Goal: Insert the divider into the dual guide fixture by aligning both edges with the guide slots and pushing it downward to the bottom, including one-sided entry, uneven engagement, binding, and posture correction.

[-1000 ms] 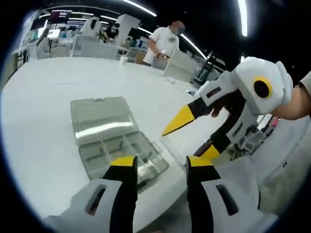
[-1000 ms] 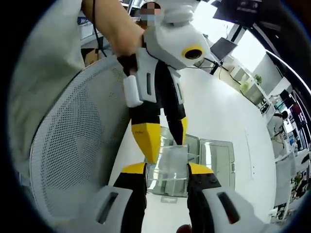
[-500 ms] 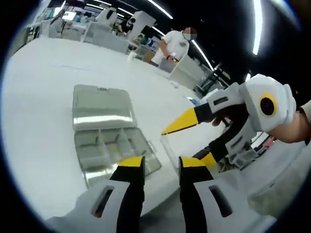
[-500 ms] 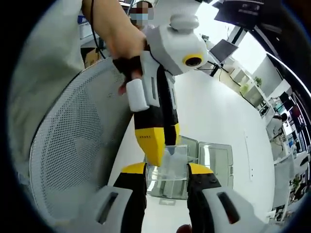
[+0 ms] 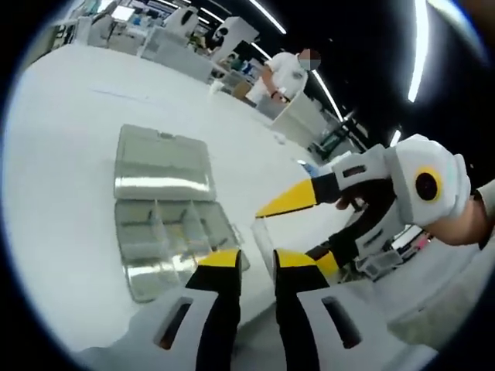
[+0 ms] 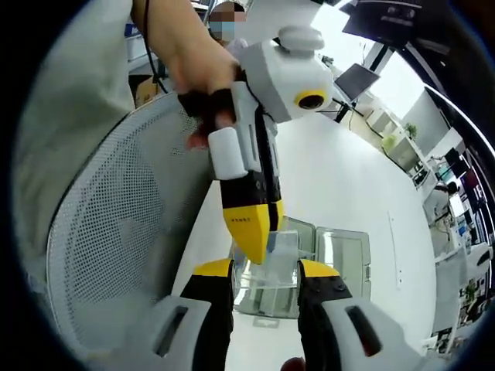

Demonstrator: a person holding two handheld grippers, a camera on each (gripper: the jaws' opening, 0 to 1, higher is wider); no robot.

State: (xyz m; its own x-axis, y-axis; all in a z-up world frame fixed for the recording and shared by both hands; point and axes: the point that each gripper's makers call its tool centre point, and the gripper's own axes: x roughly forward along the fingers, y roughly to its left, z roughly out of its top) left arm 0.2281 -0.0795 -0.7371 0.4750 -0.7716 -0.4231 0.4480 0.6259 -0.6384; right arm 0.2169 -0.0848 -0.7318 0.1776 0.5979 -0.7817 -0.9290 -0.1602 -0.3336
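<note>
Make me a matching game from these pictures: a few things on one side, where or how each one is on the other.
Things:
1. divider
2. box
3. lid
4. person in white

Places or states:
A. lying open, flat on the table
B. standing at the table's far side
C. clear sheet between the two tools
D. compartments facing up, on the table

Pairs: 1-C, 2-D, 3-A, 4-B
</note>
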